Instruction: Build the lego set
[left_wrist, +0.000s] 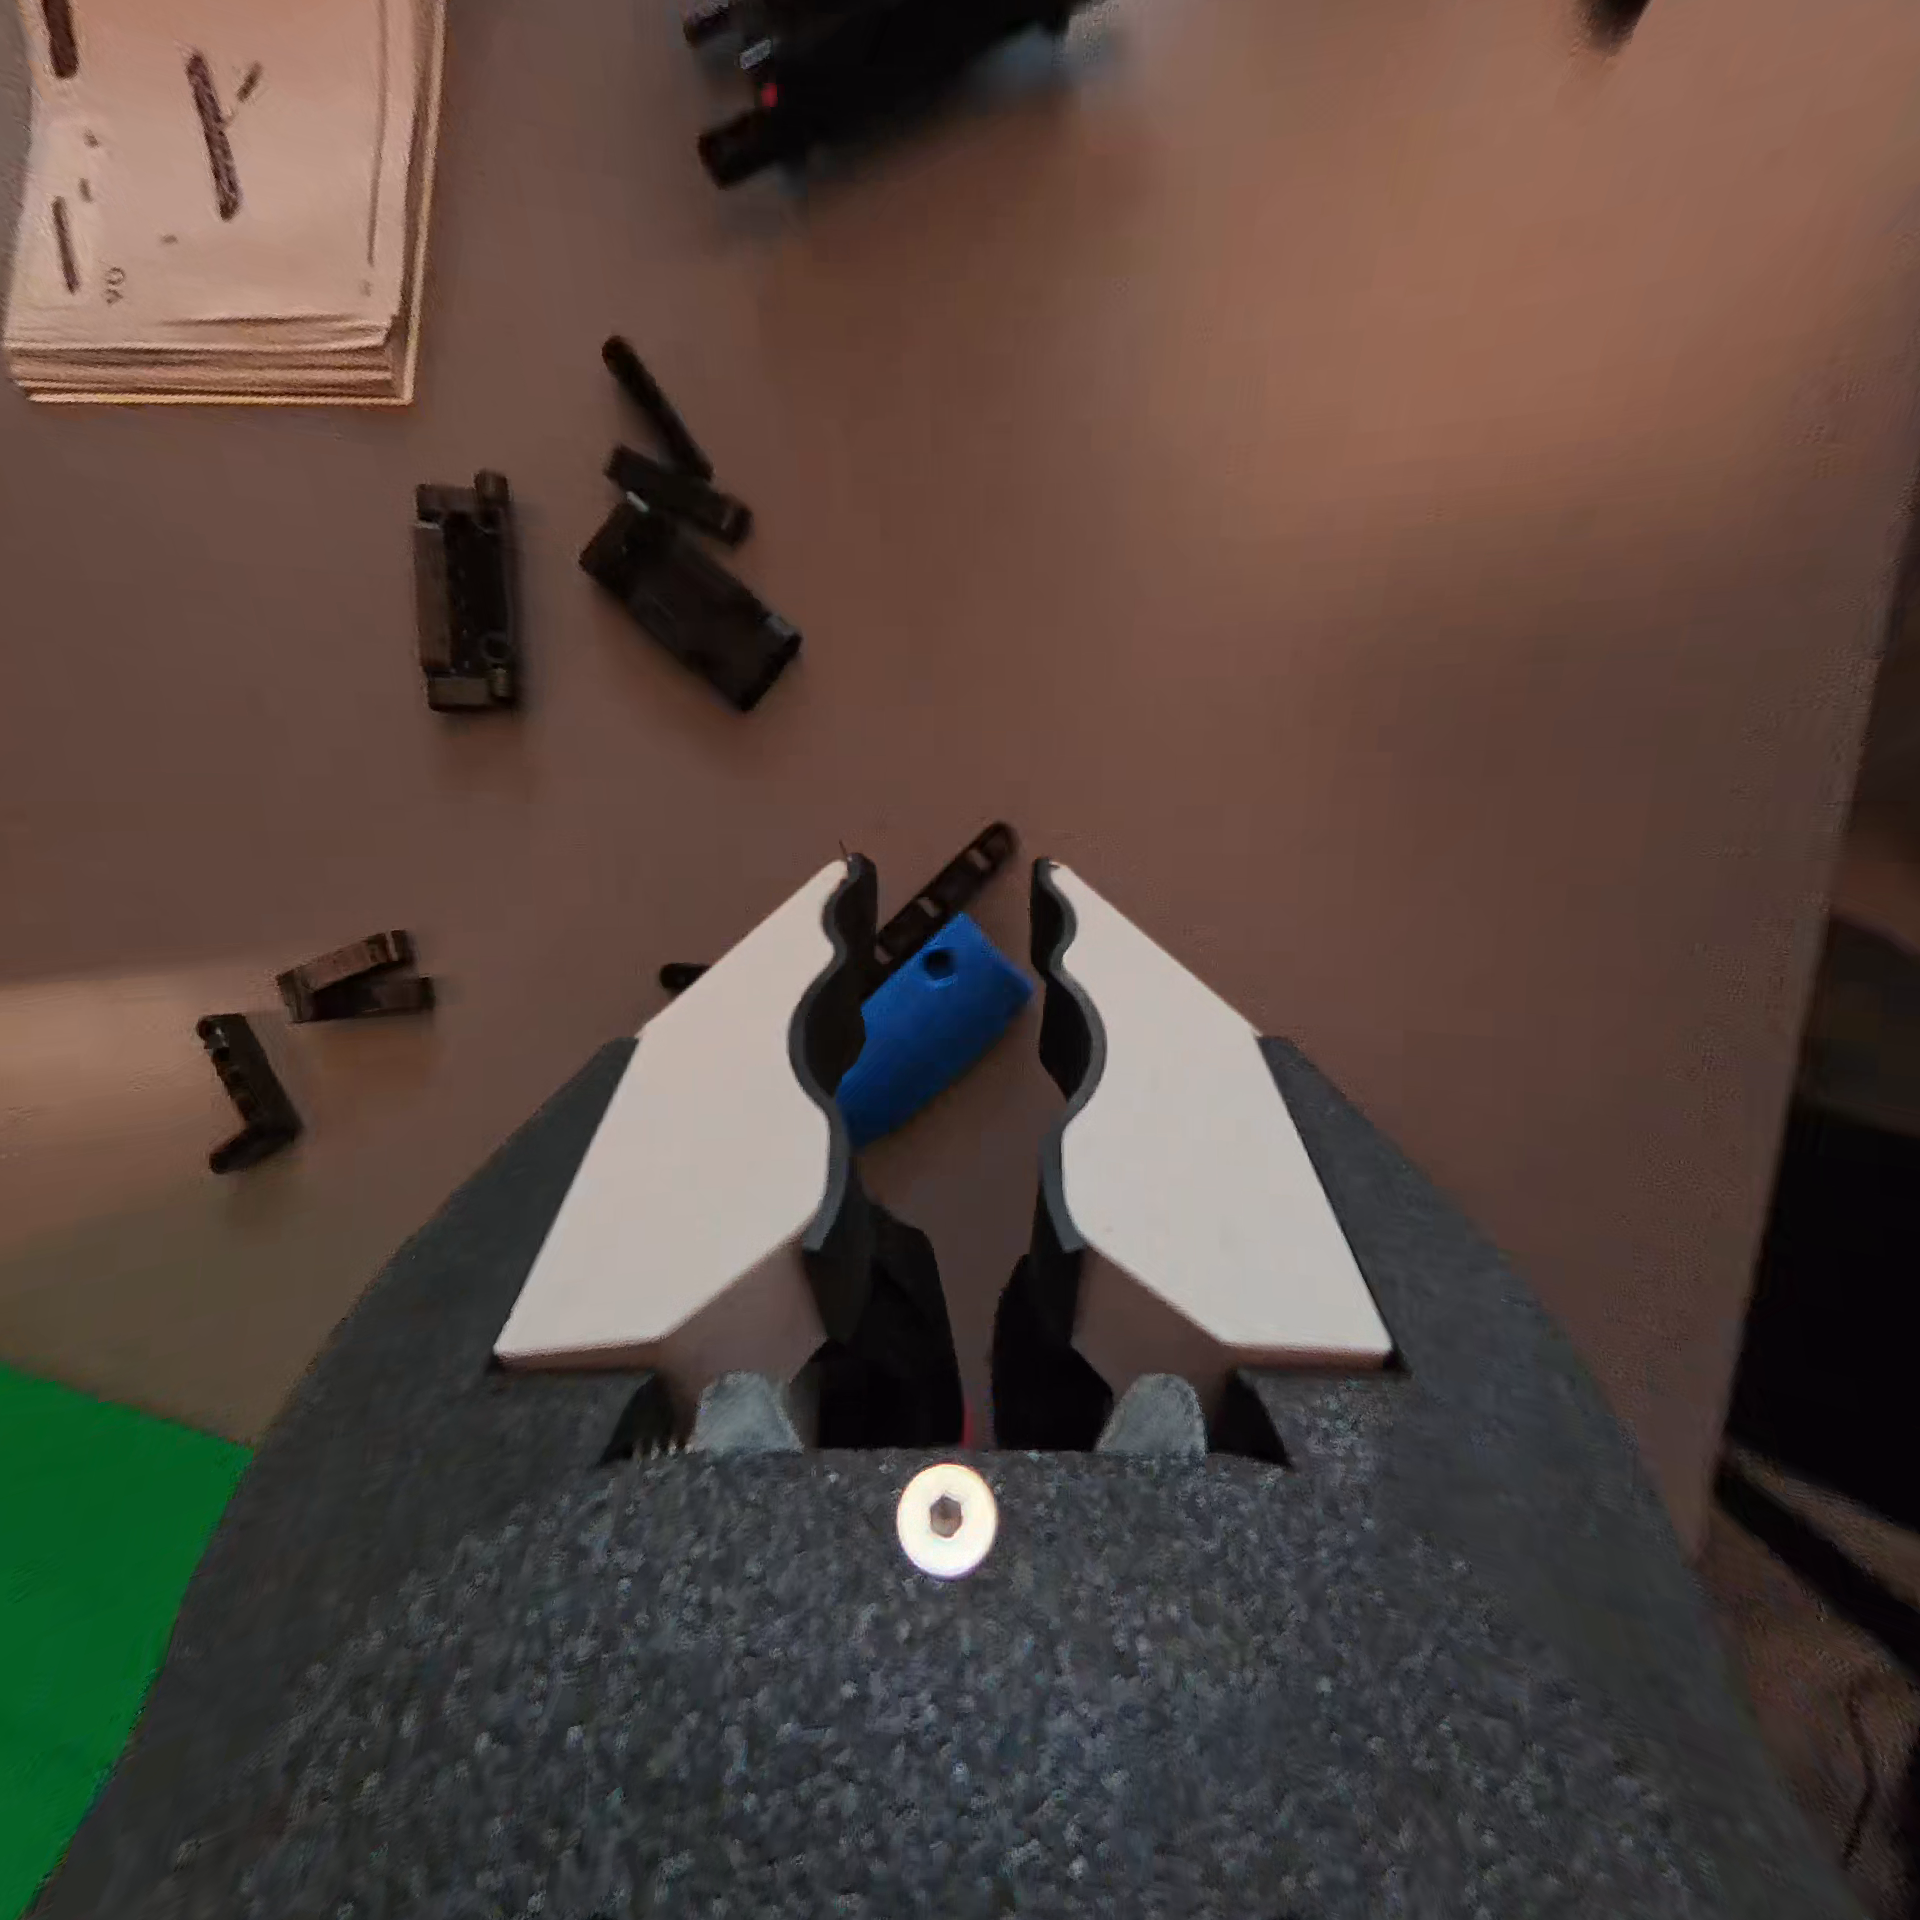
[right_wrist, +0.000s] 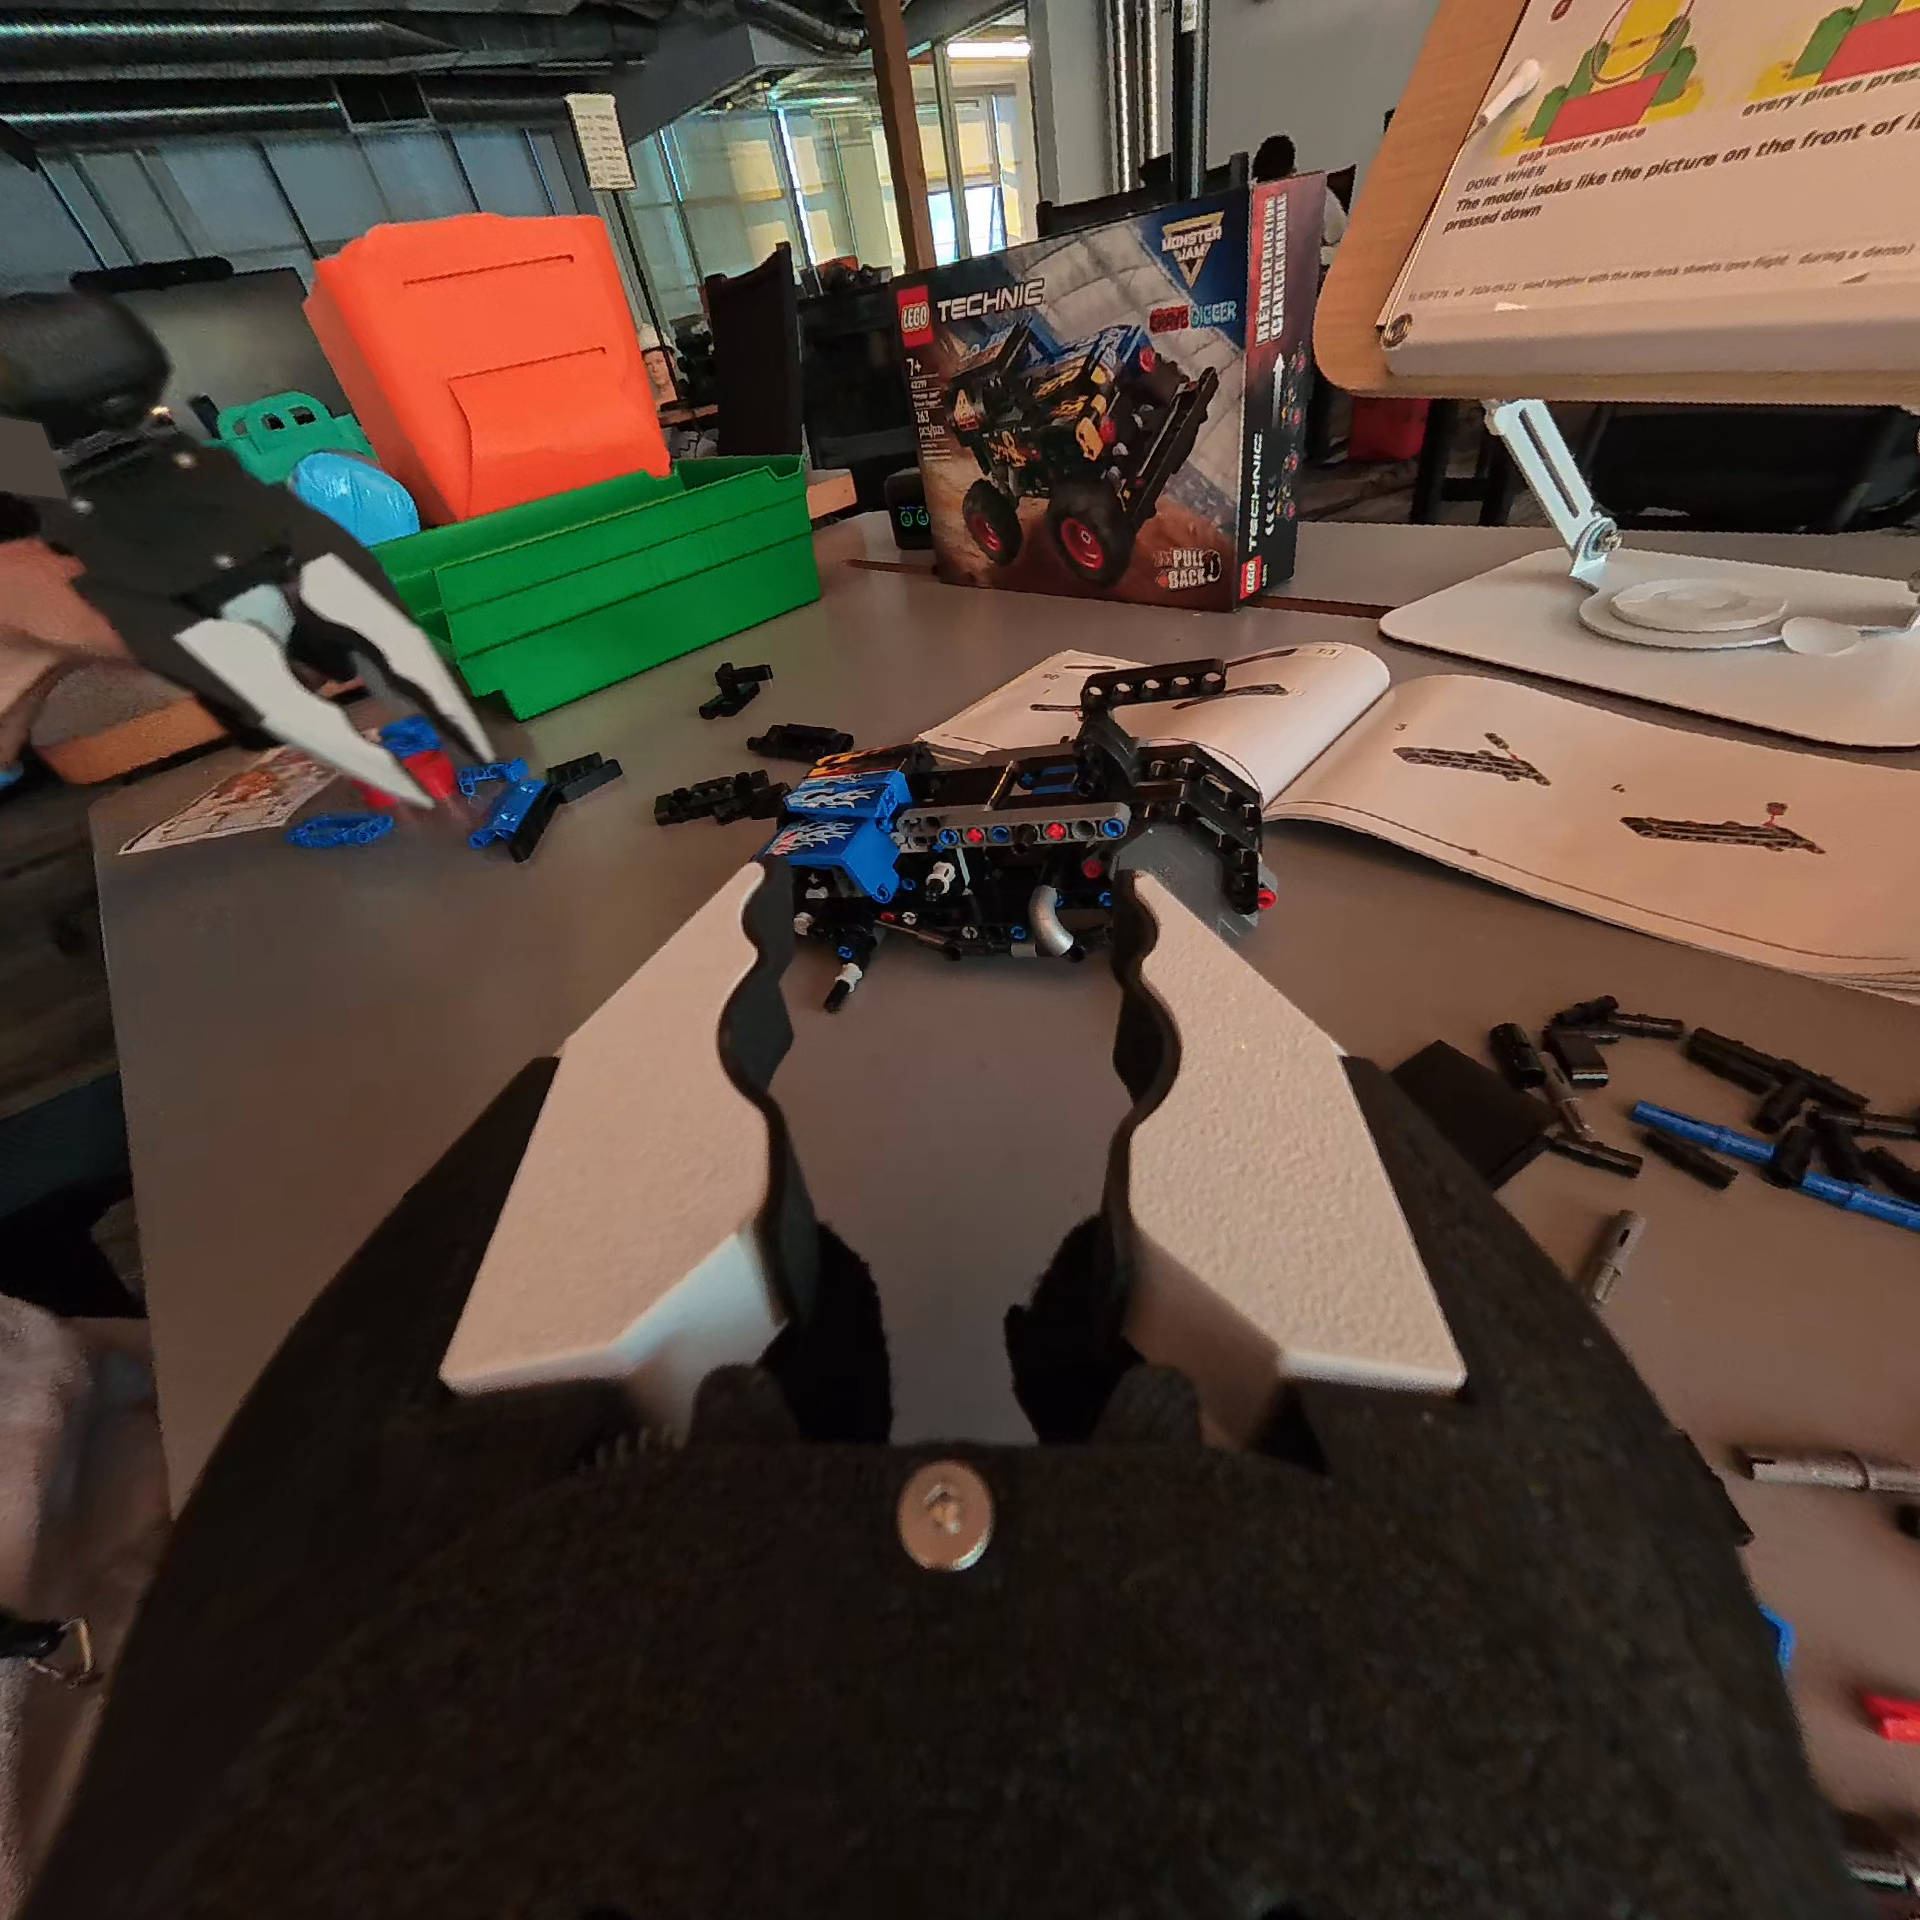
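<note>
The partly built black and blue Lego truck (right_wrist: 997, 852) sits on the grey table (right_wrist: 416, 1039), just beyond my right gripper (right_wrist: 945, 894). The right gripper is open and empty, with its tips either side of the truck's near edge. My left gripper (left_wrist: 945, 873) is open and points down at the table. A blue Lego piece (left_wrist: 935, 1023) lies between its fingers, near the left one, with a black beam (left_wrist: 940, 883) beside it. In the right wrist view the left gripper (right_wrist: 457, 774) hovers over small blue and red parts (right_wrist: 499, 800) at the far left.
Loose black parts (left_wrist: 686, 582) lie ahead of the left gripper, with a booklet (left_wrist: 218, 197) beyond. The open instruction booklet (right_wrist: 1558, 790), the Lego box (right_wrist: 1091, 416), a green bin (right_wrist: 623, 582) and a white stand (right_wrist: 1662, 644) ring the truck. Black and blue pins (right_wrist: 1766, 1122) lie at right. About 35 cm separates my left fingertips from my right.
</note>
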